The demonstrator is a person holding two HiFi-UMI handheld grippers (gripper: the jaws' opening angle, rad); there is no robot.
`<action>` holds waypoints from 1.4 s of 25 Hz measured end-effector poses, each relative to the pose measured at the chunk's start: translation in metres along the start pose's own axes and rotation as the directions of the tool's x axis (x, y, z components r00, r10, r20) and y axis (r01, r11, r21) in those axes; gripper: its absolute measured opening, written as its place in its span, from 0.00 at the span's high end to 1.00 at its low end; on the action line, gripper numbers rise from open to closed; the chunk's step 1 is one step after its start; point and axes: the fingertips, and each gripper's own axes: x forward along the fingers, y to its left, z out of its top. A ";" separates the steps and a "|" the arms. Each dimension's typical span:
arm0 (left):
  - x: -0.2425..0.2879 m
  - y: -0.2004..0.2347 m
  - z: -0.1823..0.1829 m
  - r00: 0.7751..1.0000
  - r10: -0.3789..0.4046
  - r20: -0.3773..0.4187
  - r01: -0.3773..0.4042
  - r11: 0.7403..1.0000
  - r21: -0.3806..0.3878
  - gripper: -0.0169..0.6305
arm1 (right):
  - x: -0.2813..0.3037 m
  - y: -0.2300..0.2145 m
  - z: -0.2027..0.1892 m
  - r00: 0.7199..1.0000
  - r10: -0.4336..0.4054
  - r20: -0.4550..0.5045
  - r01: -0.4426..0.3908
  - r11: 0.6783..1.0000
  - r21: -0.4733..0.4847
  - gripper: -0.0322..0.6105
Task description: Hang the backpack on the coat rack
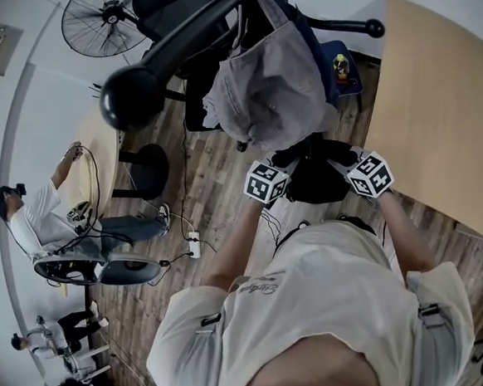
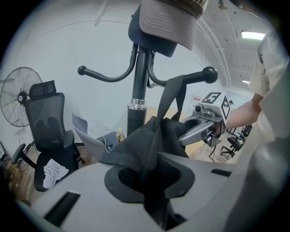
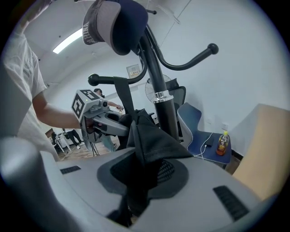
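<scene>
Head view is showing the left gripper (image 1: 286, 169) and right gripper (image 1: 338, 164) both pinching the backpack (image 1: 315, 182) just beside the coat rack (image 1: 184, 37).

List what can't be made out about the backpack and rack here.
Lower part of the backpack: cut off by the left gripper and the right gripper in their own views; just a dark mass in the head view.
Foot and base of the rack: under the cap and backpack in the head view; behind the gripper bodies otherwise.
Label of the bottle: too small, right gripper view.
</scene>
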 end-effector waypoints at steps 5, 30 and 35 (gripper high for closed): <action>0.005 0.006 0.001 1.000 -0.010 0.005 0.010 1.000 -0.029 0.87 | 0.005 -0.009 0.003 1.000 -0.017 0.013 0.017 1.000 0.004 0.83; -0.071 -0.003 -0.017 0.981 0.138 0.137 -0.124 0.987 -0.106 0.81 | -0.074 0.043 -0.013 0.937 -0.324 0.130 0.316 0.945 0.082 0.96; -0.123 -0.022 -0.021 0.972 0.123 0.200 -0.096 0.985 -0.141 0.85 | -0.091 0.092 -0.003 0.921 -0.336 0.196 0.303 0.936 0.178 0.96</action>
